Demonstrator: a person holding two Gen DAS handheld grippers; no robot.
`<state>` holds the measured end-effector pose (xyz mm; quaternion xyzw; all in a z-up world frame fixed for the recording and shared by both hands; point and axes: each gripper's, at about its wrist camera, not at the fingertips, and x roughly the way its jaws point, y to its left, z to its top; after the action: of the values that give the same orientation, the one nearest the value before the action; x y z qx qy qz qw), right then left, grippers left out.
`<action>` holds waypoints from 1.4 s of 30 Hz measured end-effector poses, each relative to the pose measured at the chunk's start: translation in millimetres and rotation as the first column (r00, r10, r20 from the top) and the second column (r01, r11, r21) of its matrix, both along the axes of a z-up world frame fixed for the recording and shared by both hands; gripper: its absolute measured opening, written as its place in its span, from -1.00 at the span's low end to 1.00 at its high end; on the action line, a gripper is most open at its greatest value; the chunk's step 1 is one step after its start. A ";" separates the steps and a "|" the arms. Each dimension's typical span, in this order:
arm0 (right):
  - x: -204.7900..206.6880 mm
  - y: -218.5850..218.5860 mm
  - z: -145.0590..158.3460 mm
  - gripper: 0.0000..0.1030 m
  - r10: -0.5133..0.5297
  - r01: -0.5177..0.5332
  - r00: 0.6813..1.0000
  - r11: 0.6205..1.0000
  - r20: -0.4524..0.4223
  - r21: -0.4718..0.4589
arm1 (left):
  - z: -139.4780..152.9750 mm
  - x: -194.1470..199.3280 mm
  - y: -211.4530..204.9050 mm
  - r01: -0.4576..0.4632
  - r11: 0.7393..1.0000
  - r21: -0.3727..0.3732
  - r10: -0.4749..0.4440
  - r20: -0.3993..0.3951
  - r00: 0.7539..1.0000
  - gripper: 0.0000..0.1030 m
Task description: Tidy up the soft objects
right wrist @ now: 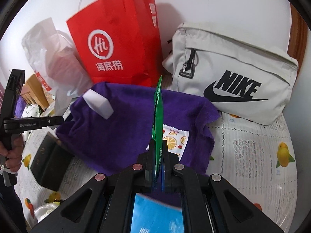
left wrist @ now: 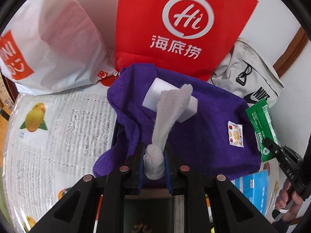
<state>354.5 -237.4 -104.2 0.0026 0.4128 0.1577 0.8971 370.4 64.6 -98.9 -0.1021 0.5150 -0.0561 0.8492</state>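
Note:
A purple towel (left wrist: 204, 132) lies over the table with a white foam block (left wrist: 155, 89) on it. My left gripper (left wrist: 154, 163) is shut on a twisted white cloth (left wrist: 167, 112) that trails up across the block. My right gripper (right wrist: 157, 165) is shut on a green packet (right wrist: 158, 112), held edge-on above the towel (right wrist: 120, 128); the packet also shows in the left wrist view (left wrist: 260, 124). The foam block (right wrist: 98, 103) shows at the towel's left corner in the right wrist view. A small fruit-print packet (right wrist: 175, 137) lies on the towel.
A red paper bag (right wrist: 116, 44) and a white plastic bag (left wrist: 50, 44) stand at the back against the wall. A grey Nike pouch (right wrist: 229, 77) lies at the right. A dark box (right wrist: 50, 161) and a blue packet (right wrist: 155, 213) sit near the front on the fruit-print tablecloth (right wrist: 252, 155).

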 end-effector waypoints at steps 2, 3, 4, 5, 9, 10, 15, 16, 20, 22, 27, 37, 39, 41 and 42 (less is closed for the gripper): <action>6.4 0.6 -5.9 -0.92 -0.002 0.002 1.000 1.000 -0.017 -0.006 | -6.6 6.8 -2.1 0.006 1.000 0.007 -0.006 -0.015 1.000 -0.66; 11.4 0.6 -9.9 -0.92 -0.007 0.007 1.000 1.000 -0.027 -0.012 | -8.6 9.1 -2.8 0.008 1.000 0.010 -0.008 -0.019 1.000 -0.66; 13.8 0.4 -12.5 -0.92 -0.009 0.009 0.999 1.000 -0.032 -0.017 | -11.9 11.7 -3.2 0.010 1.000 0.008 -0.009 -0.028 1.000 -0.66; 17.4 0.1 -16.1 -0.92 -0.009 0.008 0.999 1.000 -0.043 -0.021 | -14.0 13.2 -3.1 0.010 1.000 0.004 -0.010 -0.034 0.999 -0.66; 30.2 -3.9 -28.9 -0.92 -0.025 0.023 0.996 1.000 -0.091 -0.018 | -22.8 20.8 -4.5 0.012 1.000 -0.001 -0.012 -0.061 0.998 -0.66; 32.1 -4.0 -31.2 -0.92 -0.029 0.027 0.994 0.999 -0.101 -0.020 | -24.2 22.1 -5.5 0.015 1.000 -0.002 -0.015 -0.064 0.998 -0.66; 37.9 -2.9 -38.3 -0.92 -0.009 0.010 0.990 1.000 -0.142 0.002 | -32.4 26.0 -7.1 0.015 1.000 0.002 -0.015 -0.084 0.996 -0.66; 38.7 -1.9 -40.1 -0.92 -0.008 0.007 0.989 1.000 -0.148 -0.006 | -33.6 27.3 -8.0 0.015 1.000 0.003 -0.015 -0.087 0.996 -0.66; 41.4 -4.3 -45.1 -0.91 -0.038 0.034 0.985 0.999 -0.170 -0.025 | -37.8 27.7 -7.5 0.008 1.000 0.012 -0.007 -0.099 0.995 -0.65; 43.0 -5.3 -47.7 -0.90 -0.043 0.039 0.982 0.999 -0.184 -0.020 | -38.6 29.5 -8.7 0.010 1.000 0.017 -0.008 -0.101 0.995 -0.66; 42.3 -1.5 -49.2 -0.77 -0.038 0.030 0.981 0.999 -0.192 -0.043 | -39.0 31.3 -12.7 0.021 1.000 0.019 -0.019 -0.099 0.995 -0.19; 21.6 -0.7 -25.9 -0.13 -0.039 0.031 0.993 0.997 -0.112 -0.071 | -21.0 15.7 -7.7 0.000 0.999 0.044 0.003 -0.080 0.997 -0.01; 16.6 -2.1 -20.4 -0.13 -0.044 0.037 0.994 0.997 -0.100 -0.074 | -14.0 8.1 -6.6 0.001 0.999 0.047 0.002 -0.069 0.998 -0.01; 8.9 -4.4 -13.9 -0.13 -0.053 0.047 0.995 0.996 -0.087 -0.074 | -6.3 -0.7 -5.1 -0.002 0.998 0.058 0.005 -0.055 0.998 -0.01; 3.8 -5.8 -10.0 -0.13 -0.056 0.050 0.995 0.996 -0.083 -0.069 | -1.6 -5.8 -3.7 -0.004 0.998 0.060 0.006 -0.046 0.999 -0.01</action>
<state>358.3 -243.2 -114.2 -0.0100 0.4553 0.1196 0.8822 364.6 60.9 -100.5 -0.0790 0.5355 -0.0360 0.8401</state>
